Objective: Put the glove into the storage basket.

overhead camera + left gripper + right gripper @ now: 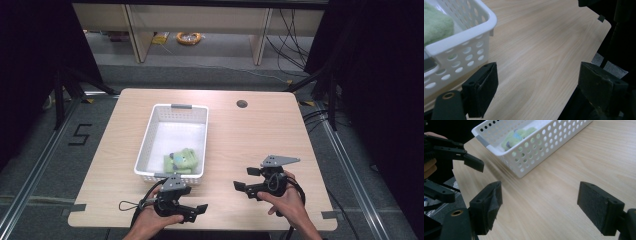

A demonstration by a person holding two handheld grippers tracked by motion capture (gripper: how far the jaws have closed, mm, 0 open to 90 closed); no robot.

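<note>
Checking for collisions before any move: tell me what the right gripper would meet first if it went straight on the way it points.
Probably the white perforated plastic basket. The right gripper, jaws wide apart, looks across bare light wood table toward its side wall. Depth is uncertain.

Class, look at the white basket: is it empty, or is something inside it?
Not empty: a green soft toy lies inside the white basket, at its near end.

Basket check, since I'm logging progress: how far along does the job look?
Done: a green plush toy lies in the white basket. In hand: nothing; the left hand-held gripper and right hand-held gripper hover open over the table. Left: no loose items lie beside the basket.
</note>
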